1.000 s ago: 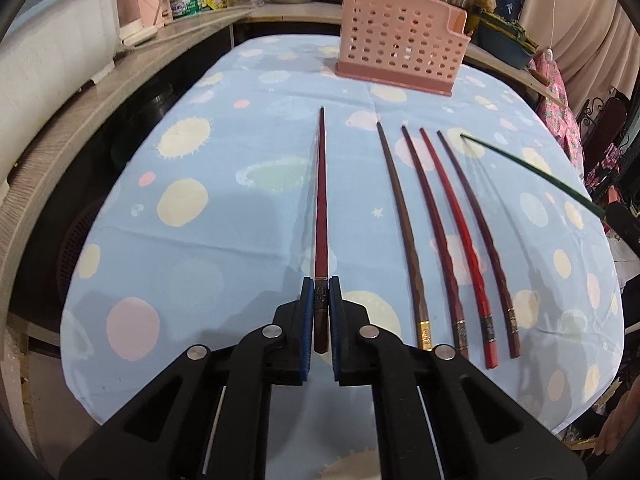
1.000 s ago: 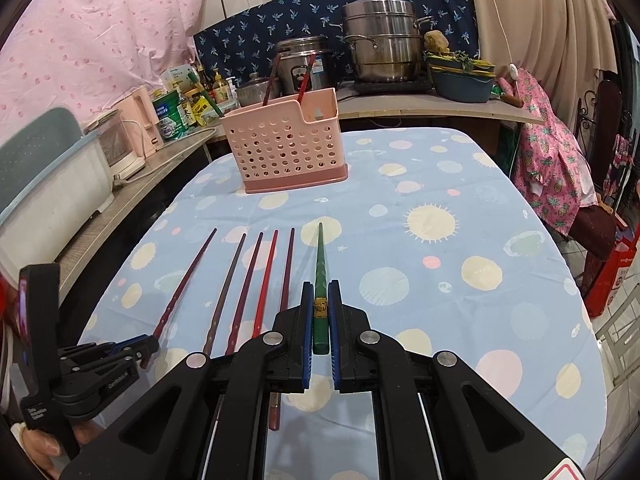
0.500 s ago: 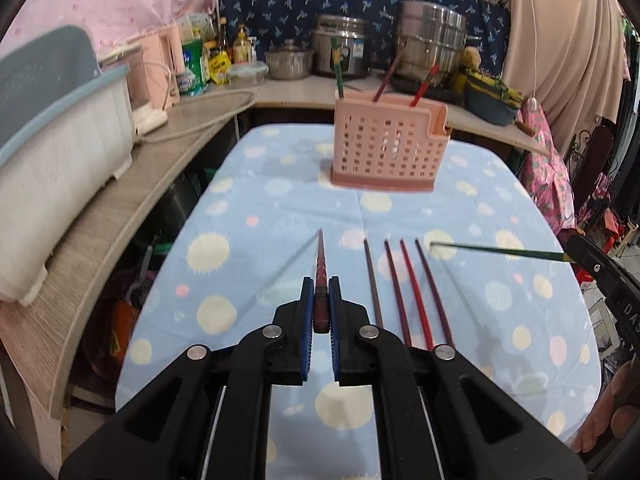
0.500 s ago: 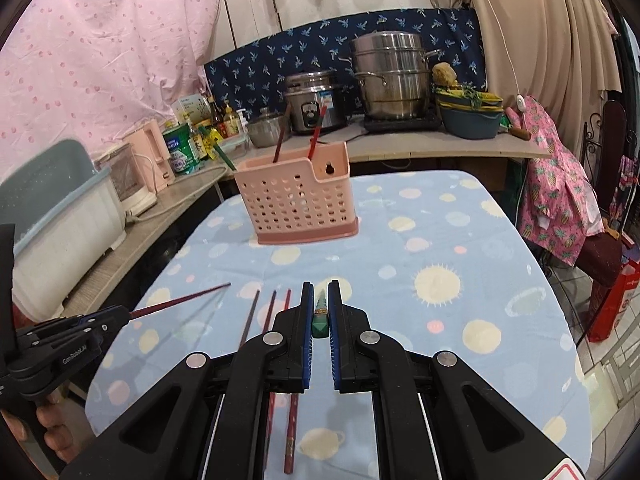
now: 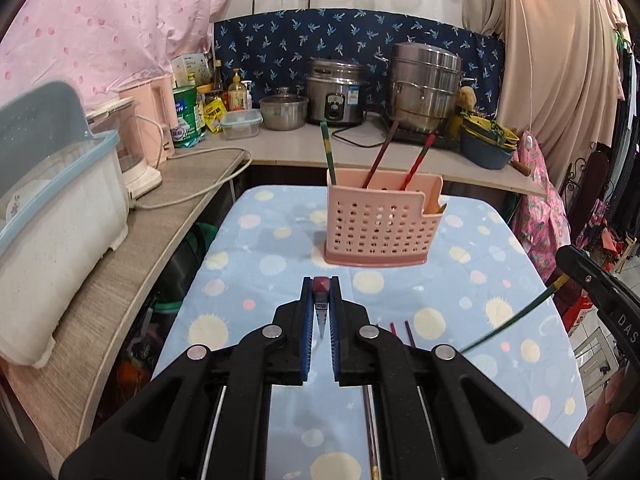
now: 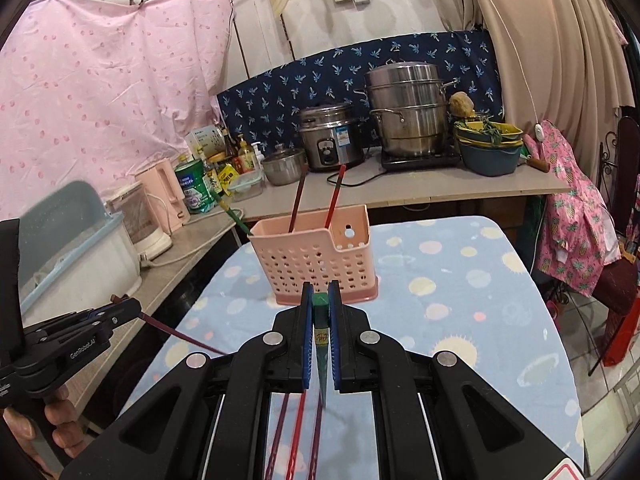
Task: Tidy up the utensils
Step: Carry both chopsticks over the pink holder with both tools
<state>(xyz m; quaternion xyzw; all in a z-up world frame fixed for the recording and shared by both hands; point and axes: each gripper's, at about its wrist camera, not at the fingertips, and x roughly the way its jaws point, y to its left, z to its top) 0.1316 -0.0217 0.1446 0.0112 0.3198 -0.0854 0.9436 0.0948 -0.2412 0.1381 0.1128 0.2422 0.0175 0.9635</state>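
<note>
Left wrist view: the left gripper [image 5: 320, 294] has its jaws clamped on a dark red chopstick [image 5: 320, 285]. Beyond it on the surface [image 5: 500, 280], the pink basket [image 5: 380, 224] holds three upright chopsticks.

Right wrist view: the right gripper [image 6: 320, 304] has its jaws closed on a green chopstick [image 6: 320, 320]; three red chopsticks [image 6: 296, 432] lie below it.

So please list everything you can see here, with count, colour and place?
basket: one, pink, far end of table
chopsticks in basket: three, green, brown, red, standing tilted
chopsticks on table: three seen, dark red and red, lying below right gripper
table: one, blue cloth with pale dots
rice cooker: one, silver, back counter
steamer pot: one, steel, back counter
small pot: one, steel, counter
dish box: one, white and blue, left counter
left gripper: shut on dark red chopstick
right gripper: shut on green chopstick
</note>
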